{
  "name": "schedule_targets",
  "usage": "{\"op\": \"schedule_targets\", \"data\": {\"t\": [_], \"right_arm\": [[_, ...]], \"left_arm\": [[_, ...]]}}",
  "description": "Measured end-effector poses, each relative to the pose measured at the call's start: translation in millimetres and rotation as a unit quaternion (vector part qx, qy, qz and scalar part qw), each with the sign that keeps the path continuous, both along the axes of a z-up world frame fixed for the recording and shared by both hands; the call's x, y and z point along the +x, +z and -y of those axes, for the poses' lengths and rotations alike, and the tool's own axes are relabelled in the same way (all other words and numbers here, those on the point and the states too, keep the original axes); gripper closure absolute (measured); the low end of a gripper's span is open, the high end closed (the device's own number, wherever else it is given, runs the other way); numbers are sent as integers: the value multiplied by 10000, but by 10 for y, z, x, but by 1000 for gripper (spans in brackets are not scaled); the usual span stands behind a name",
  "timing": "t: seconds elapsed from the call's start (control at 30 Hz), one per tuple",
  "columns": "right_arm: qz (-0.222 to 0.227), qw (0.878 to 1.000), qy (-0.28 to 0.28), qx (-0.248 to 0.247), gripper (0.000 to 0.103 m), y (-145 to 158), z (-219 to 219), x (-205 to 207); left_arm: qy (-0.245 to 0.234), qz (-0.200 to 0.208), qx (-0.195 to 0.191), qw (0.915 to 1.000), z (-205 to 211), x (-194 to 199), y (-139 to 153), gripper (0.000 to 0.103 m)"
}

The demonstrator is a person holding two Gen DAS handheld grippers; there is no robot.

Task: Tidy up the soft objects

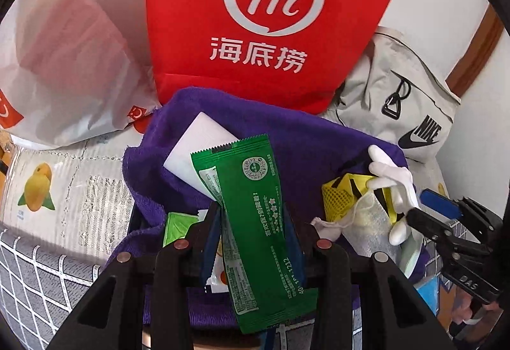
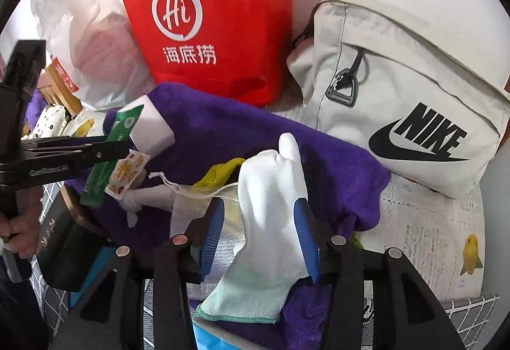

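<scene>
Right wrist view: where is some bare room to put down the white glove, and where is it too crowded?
Free patch: the lemon-print cloth, bordered by the purple towel, the Nike bag and the grid mat. A smaller patch shows left of the towel below the white plastic bag. Crowded: the towel's middle, with mesh pouch, white block and packets, and the back row.
</scene>
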State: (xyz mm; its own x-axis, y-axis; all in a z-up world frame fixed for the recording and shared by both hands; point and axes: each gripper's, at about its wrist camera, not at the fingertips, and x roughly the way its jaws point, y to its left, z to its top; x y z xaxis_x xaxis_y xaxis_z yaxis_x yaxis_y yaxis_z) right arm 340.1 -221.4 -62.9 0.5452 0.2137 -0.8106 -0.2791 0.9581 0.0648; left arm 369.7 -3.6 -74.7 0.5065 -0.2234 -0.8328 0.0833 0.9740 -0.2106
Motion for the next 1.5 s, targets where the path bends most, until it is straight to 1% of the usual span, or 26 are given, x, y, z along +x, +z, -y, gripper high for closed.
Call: {"op": "schedule_targets", "data": {"t": [0.1, 0.23, 0.27, 0.43, 0.53, 0.6, 0.63, 0.67, 0.73, 0.8, 0.9, 1.03, 1.07, 1.1, 1.13, 1.17, 1.2, 1.23, 1.3, 1.4, 1.5], "right_arm": [[79, 10000, -43, 43, 55, 48, 39, -26], [74, 10000, -52, 22, 55, 56, 52, -20], [82, 9999, -59, 26, 55, 59, 54, -26], [61, 10000, -30, 19, 55, 56, 32, -28], [65, 10000, -16, -4, 55, 56, 33, -37], [58, 10000, -14, -10, 55, 52, 25, -44], [57, 10000, -14, -13, 55, 49, 23, -44], [55, 10000, -14, -12, 55, 49, 23, -44], [54, 10000, -6, -1, 55, 46, 18, -45], [49, 10000, -3, 2, 55, 38, 9, -44], [40, 10000, 7, -8, 55, 44, -11, -49], [60, 10000, -6, 12, 55, 123, -53, -71], [92, 10000, -3, 39, 53, 155, -66, -98], [103, 9999, 17, 54, 49, 180, -80, -119], [108, 9999, 14, 35, 47, 210, -97, -140], [153, 9999, -9, -4, 46, 252, -116, -172], [191, 9998, -29, -19, 43, 285, -127, -208], [210, 9998, -60, -20, 38, 314, -131, -246], [199, 9997, -115, -14, 33, 366, -144, -344], [165, 9997, -181, -5, 31, 412, -166, -545], [122, 9994, -287, 132, 26, 459, -170, -776]], "left_arm": [[84, -33, 14, 10000, -15, 27, -41, 67], [165, -95, 14, 9998, -47, 57, -93, 66], [186, -100, 14, 9998, -54, 64, -100, 64], [295, -140, 4, 9995, -87, 94, -144, 64], [310, -187, -34, 9993, -90, 106, -173, 62], [337, -260, -77, 9991, -88, 117, -181, 54], [362, -299, -84, 9989, -89, 122, -188, 44], [383, -333, -79, 9987, -90, 125, -187, 38], [389, -346, -60, 9986, -84, 121, -183, 35], [374, -346, -37, 9987, -77, 113, -168, 35], [329, -352, 80, 9988, -39, 97, -123, 35], [220, -195, 541, 9981, 80, 20, 16, 34], [182, -183, 669, 9974, 109, -12, 61, 34], [165, -159, 733, 9970, 118, -35, 105, 34], [147, -112, 765, 9969, 117, -71, 159, 34], [136, -44, 795, 9967, 123, -128, 223, 33], [143, -3, 809, 9966, 110, -163, 266, 31], [143, 59, 829, 9964, 111, -225, 305, 27], [108, 76, 892, 9959, 113, -350, 355, 26], [49, 101, 977, 9952, 139, -561, 435, 26], [-68, 282, 1023, 9943, 171, -840, 550, 25]]}}
